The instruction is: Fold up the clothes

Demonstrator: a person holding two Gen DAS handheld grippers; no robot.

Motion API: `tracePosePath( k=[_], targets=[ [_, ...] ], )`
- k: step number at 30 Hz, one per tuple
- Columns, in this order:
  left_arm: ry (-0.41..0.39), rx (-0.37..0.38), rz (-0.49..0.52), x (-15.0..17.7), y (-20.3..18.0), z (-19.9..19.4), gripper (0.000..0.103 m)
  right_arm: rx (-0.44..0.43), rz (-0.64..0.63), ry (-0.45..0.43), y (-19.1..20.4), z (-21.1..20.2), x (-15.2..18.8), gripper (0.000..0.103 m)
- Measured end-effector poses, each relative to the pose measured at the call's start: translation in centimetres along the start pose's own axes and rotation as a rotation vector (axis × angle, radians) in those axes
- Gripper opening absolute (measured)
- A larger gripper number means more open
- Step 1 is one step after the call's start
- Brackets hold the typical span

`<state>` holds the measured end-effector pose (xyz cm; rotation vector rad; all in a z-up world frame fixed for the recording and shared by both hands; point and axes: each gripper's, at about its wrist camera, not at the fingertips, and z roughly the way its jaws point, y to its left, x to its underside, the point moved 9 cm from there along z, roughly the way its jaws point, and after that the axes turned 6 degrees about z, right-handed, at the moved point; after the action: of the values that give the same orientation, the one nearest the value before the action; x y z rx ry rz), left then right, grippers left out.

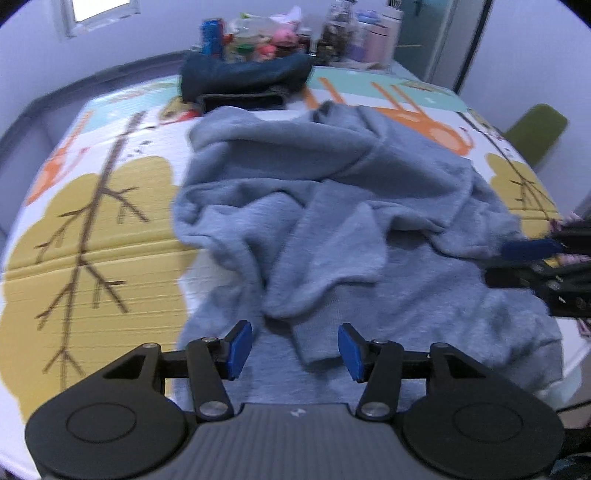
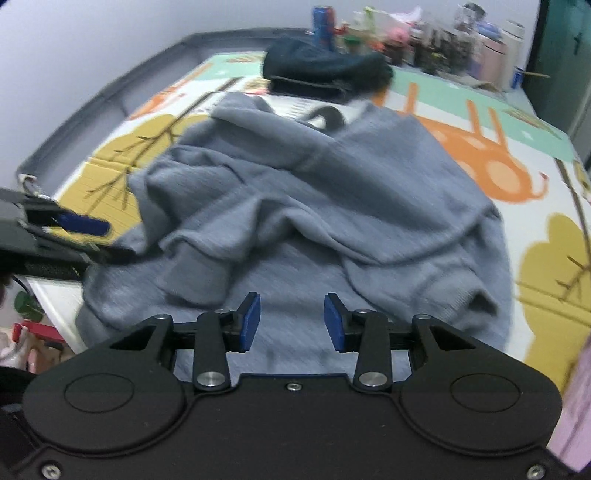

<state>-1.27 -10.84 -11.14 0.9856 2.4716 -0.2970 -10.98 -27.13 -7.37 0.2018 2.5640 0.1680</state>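
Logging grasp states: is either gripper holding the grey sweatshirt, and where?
Neither. The left gripper and the right gripper are open above the grey sweatshirt, with nothing between the pads.

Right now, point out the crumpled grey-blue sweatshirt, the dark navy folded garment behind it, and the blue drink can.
crumpled grey-blue sweatshirt [image 1: 369,192]: left wrist view, upper body fabric.
dark navy folded garment [image 2: 325,68]: right wrist view, top surface.
blue drink can [image 1: 212,33]: left wrist view, can side.

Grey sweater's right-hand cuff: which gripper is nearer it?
Right. The right gripper hovers just beside the cuff; the left gripper is across the sweater, at its opposite edge.
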Motion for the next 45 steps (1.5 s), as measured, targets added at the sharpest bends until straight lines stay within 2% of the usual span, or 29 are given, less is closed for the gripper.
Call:
tracePosePath(
  k=[8, 12, 17, 26, 30, 38, 45],
  targets=[
    [0.029, 0.091, 0.032, 1.5, -0.7, 1.3, 0.057, -0.126, -0.002, 0.005, 3.6, 2.9, -2.0, 0.037],
    [0.032, 0.137, 0.036, 2.1, -0.8, 1.7, 0.060, -0.180, -0.059, 0.020, 6.1, 4.0, -2.0, 0.038],
    [0.043, 0.123, 0.086, 3.0, -0.6, 2.1, 0.060, -0.233, -0.160, 0.069, 9.2, 5.5, -1.4, 0.041],
    [0.085, 0.154, 0.159, 5.2, -0.3, 2.6, 0.062, -0.218, -0.309, 0.153, 12.2, 8.0, -0.1, 0.042],
    [0.090, 0.155, 0.194, 6.1, -0.2, 2.6, 0.062, -0.179, -0.392, 0.165, 12.7, 8.4, 0.5, 0.044],
    [0.080, 0.169, 0.156, 6.6, 0.7, 2.7, 0.062, -0.069, -0.589, 0.164, 13.1, 9.1, 1.6, 0.046],
    [0.073, 0.170, 0.140, 6.8, 0.8, 2.7, 0.064, 0.006, -0.698, 0.147, 13.7, 10.0, 2.2, 0.046]
  ],
)
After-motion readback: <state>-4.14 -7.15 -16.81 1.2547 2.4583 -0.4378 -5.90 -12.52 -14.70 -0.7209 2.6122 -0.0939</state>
